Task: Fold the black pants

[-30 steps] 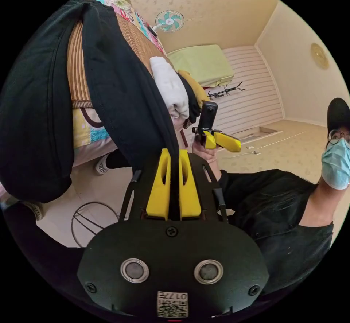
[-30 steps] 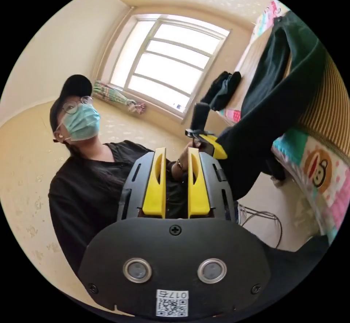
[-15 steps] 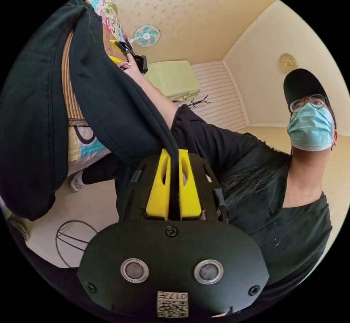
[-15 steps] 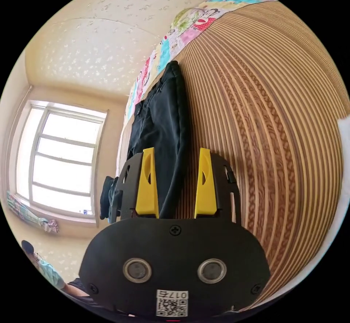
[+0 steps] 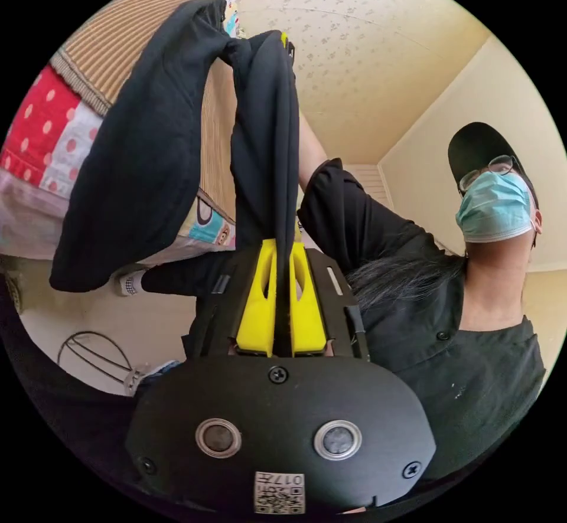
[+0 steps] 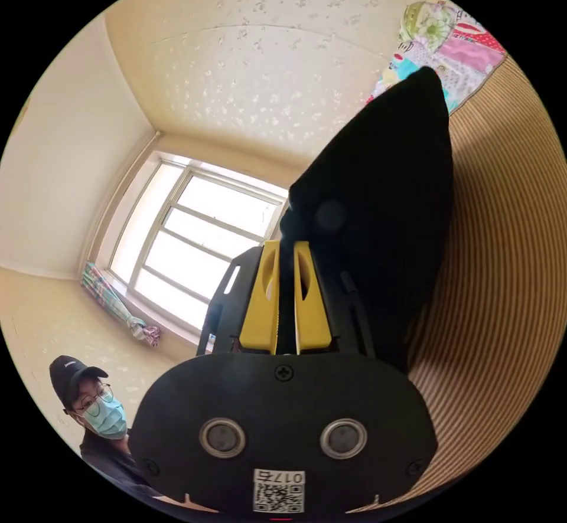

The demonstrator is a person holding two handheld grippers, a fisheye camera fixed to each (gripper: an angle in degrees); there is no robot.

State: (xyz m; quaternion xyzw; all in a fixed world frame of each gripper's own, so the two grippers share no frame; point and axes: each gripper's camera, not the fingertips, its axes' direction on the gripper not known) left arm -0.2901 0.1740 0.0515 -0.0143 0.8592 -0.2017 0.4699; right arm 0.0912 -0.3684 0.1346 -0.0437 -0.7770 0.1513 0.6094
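Observation:
The black pants (image 5: 147, 151) hang over the edge of a bed covered by a striped straw mat (image 5: 94, 45). My left gripper (image 5: 282, 251) is shut on one pant leg, which rises taut from its yellow jaws. In the right gripper view the pants (image 6: 384, 192) lift off the mat (image 6: 508, 239) in a dark peak, and my right gripper (image 6: 286, 251) is shut on that cloth. The far end of the held leg meets a bit of the other gripper at the top of the left gripper view.
A person (image 5: 449, 310) in a black shirt, cap and mask stands close beside the bed. A patchwork quilt (image 5: 47, 133) lies under the mat. A wire stand (image 5: 100, 358) sits on the pale floor. A window (image 6: 201, 239) is behind the right gripper.
My right gripper, open half a second ago over the pants on the mat, has shut on the cloth and lifted it. My left gripper kept its hold and rose nearer the bed edge.

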